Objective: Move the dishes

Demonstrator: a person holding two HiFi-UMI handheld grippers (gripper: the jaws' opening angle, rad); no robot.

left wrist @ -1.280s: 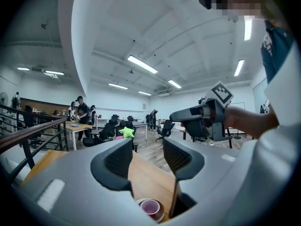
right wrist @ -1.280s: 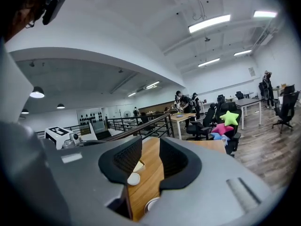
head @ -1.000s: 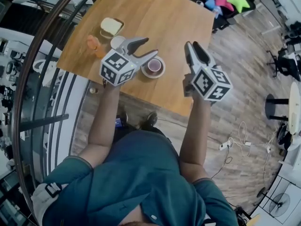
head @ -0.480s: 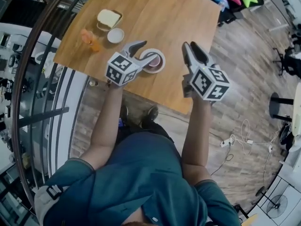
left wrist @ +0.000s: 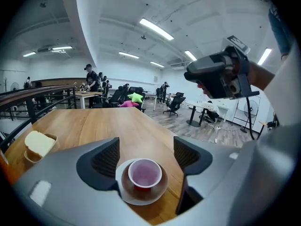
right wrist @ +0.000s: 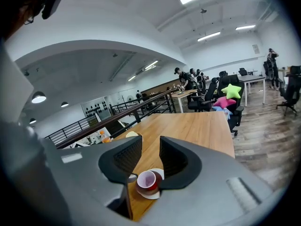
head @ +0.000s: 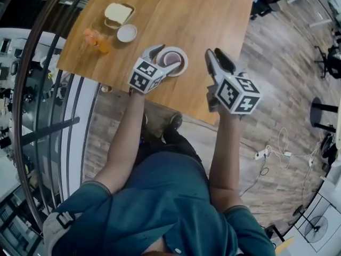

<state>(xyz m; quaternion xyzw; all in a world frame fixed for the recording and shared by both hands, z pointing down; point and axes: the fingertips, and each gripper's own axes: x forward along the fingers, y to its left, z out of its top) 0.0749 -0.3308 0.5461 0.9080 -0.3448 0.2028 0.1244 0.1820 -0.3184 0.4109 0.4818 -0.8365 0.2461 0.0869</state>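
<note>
1. Cup with a pale pink inside and a red outside stands upright in the middle of a saucer that has a white rim and a brown centre.
2. Both sit on the wooden surface, close to its near edge in the head view.
3. The left tool is released. Its jaws have just been opening, and they now stand wide apart on either side of the saucer, with the cup between them.
4. In the left gripper view the ribbed pads are clear of cup and saucer, pressing on neither.
5. The right tool hovers at 3 o'clock from the cup, over the surface's near edge. Its jaws are parted by a narrow gap and grasp nothing.
6. In the right gripper view the cup and saucer show low down, just past the jaws.
7. A small white dish lies at 10 o'clock from the cup.
8. Farther out along the same line, a slice of bread rests on a tan dish.
9. An orange bottle, blurred, stands at 9 o'clock from the cup, near the surface's left edge.
10. A dark railing curves past that edge.
</note>
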